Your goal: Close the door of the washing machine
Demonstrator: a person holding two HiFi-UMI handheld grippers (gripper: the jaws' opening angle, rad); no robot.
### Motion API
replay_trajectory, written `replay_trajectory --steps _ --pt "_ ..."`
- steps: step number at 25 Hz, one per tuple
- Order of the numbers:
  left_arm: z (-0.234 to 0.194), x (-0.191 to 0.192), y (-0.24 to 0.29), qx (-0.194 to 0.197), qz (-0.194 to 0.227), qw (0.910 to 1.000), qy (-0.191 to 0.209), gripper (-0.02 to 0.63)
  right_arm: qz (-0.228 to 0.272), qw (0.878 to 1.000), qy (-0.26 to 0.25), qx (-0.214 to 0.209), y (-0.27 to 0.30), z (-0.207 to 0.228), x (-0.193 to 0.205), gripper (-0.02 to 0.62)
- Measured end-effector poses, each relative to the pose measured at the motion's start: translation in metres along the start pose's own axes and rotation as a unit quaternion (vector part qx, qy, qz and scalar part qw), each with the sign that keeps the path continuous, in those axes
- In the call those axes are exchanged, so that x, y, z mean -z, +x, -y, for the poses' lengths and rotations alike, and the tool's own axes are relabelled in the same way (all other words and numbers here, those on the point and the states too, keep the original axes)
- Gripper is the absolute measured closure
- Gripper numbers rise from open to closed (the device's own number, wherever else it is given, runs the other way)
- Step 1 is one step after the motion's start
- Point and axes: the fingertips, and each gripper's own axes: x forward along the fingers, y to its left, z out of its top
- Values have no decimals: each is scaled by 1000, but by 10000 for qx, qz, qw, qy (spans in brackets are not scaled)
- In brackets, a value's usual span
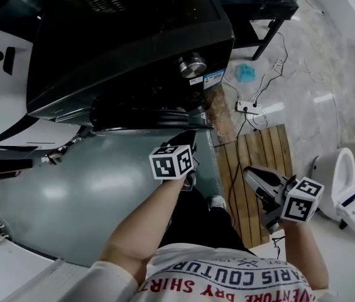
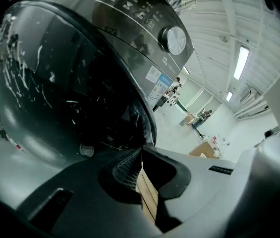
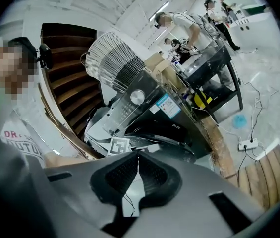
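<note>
The dark washing machine (image 1: 133,43) fills the top of the head view, with its round door (image 1: 146,115) low on the front. Seen from the left gripper view, the door's dark glass (image 2: 65,93) bulges close ahead, below the control knob (image 2: 174,39). My left gripper (image 1: 188,140) is shut and empty, its tips (image 2: 141,150) right at the door's rim. I cannot tell whether the door is latched. My right gripper (image 1: 249,175) is shut on nothing, held back to the right, and points at the machine (image 3: 149,113).
A wooden slat platform (image 1: 259,162) lies to the right of the machine, with a power strip (image 1: 249,106) and cables beyond it. A white toilet (image 1: 347,187) stands at far right. A round fan (image 3: 112,63) sits on the machine. People work at a table (image 3: 214,58) behind.
</note>
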Motion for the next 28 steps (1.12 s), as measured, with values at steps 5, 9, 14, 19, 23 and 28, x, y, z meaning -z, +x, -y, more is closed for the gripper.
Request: replay_trajectory --steps 5,9,14,19,23,28 --pt "-7 -27 17 -102 17 9998 161 580 82 9999 41 124 4 10 -9 572" --pt "-17 -47 25 -269 191 9994 131 580 193 9995 179 201 6 21 -17 572" --pt "-21 -58 36 -354 213 9987 304 581 103 9995 160 248 12 28 -19 572" --pt "-23 -60 36 -681 548 9962 63 583 -45 9993 211 314 16 33 -11 572" --pt "-26 -64 40 -855 824 9928 -131 584 -186 9991 140 350 16 33 -10 572" --pt "-27 -66 44 -909 990 9898 -461 583 -186 9989 99 420 15 37 -11 572"
